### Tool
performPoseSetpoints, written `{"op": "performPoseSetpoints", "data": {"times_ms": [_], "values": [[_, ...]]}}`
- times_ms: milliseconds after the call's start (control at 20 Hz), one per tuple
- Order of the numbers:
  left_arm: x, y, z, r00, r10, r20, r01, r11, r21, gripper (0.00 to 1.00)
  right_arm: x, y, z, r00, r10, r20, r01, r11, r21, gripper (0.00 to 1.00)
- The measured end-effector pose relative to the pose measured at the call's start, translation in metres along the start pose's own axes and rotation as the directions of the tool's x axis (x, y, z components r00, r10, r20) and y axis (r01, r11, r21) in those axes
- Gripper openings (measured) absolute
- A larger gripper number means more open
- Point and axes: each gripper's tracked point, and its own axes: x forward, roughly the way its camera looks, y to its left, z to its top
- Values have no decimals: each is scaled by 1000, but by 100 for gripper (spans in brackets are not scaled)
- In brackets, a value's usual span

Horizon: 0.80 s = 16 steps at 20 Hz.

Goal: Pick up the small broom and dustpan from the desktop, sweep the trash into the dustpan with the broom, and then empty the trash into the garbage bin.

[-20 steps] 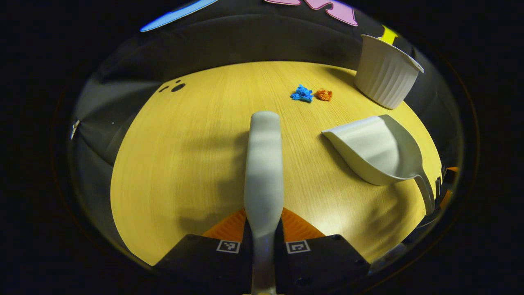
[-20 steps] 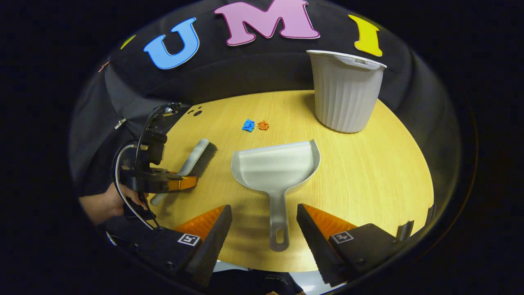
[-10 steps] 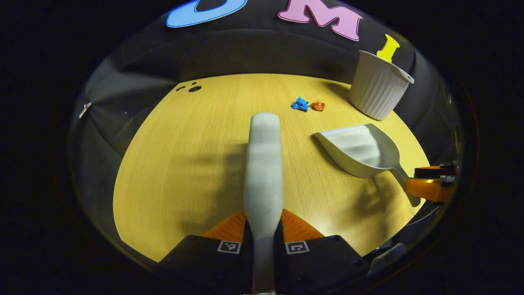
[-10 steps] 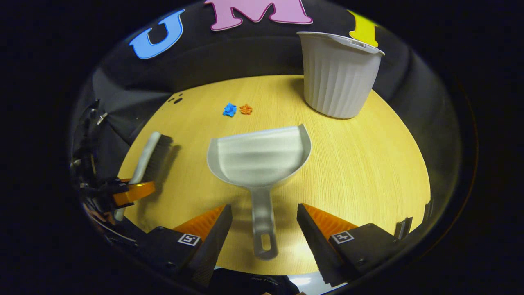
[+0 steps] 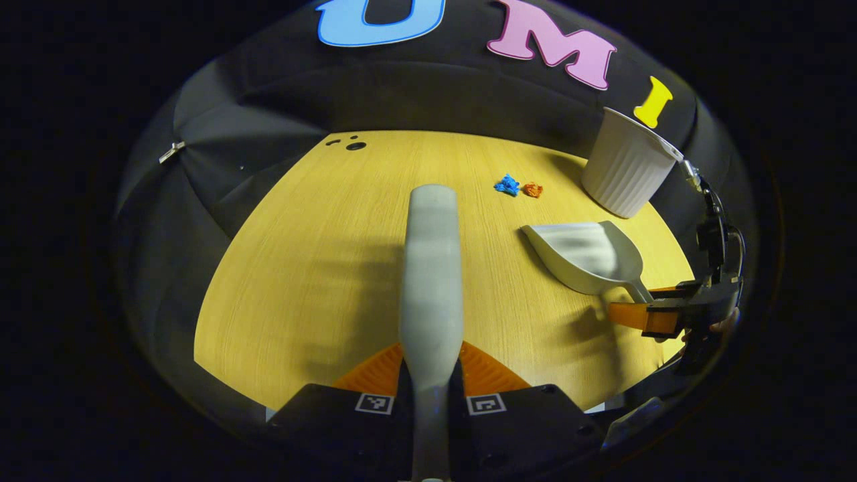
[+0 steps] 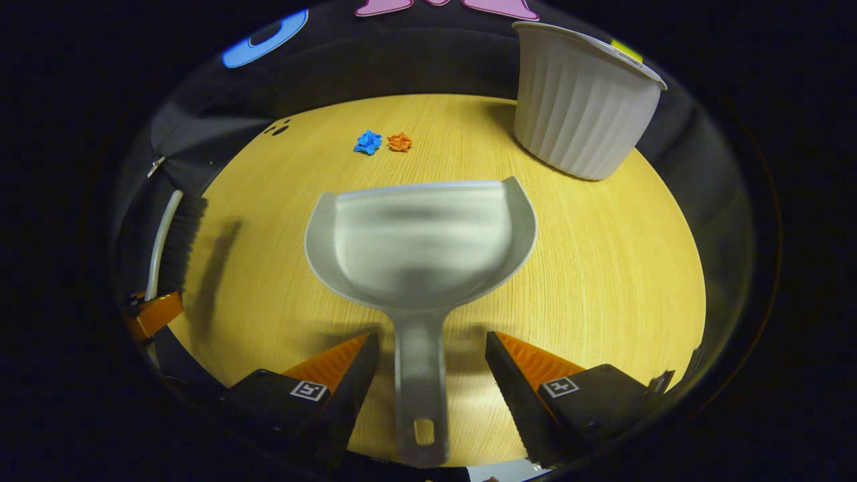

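Observation:
My left gripper point(image 5: 432, 355) is shut on the handle of the small grey broom point(image 5: 432, 261), which points forward above the wooden desktop point(image 5: 301, 281). In the right gripper view the broom point(image 6: 175, 244) hangs bristles-down at the far left. The grey dustpan point(image 6: 418, 234) lies flat on the desktop with its mouth toward the trash. Its handle point(image 6: 416, 395) runs between the fingers of my right gripper point(image 6: 432, 341), which is open and touches neither side. A blue scrap point(image 6: 367, 142) and an orange scrap point(image 6: 400, 141) lie side by side beyond the pan.
The white ribbed garbage bin point(image 6: 579, 110) stands upright at the back right of the desktop point(image 6: 602, 268), right of the scraps. Small dark holes point(image 5: 351, 144) mark the far left corner. The near table edge runs just under both grippers.
My right gripper has moved forward along the dustpan's handle, which now lies deep between its open fingers. My left gripper has pulled back and to the left with the broom.

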Motion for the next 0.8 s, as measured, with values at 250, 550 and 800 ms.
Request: {"op": "performPoseSetpoints", "data": {"times_ms": [250, 550, 800], "values": [[3, 6, 2, 999, 35, -5, -35, 999, -39, 25, 14, -2, 0, 999, -14, -43, 15, 1000, 23, 92], [13, 5, 6, 998, 52, -22, -53, 996, -67, 25, 19, -1, 9, 998, -32, -47, 31, 999, -27, 63], [24, 0, 14, 998, 52, -36, -53, 997, -55, 25, 19, -1, 10, 998, -14, -64, 12, 999, -31, 40]]}}
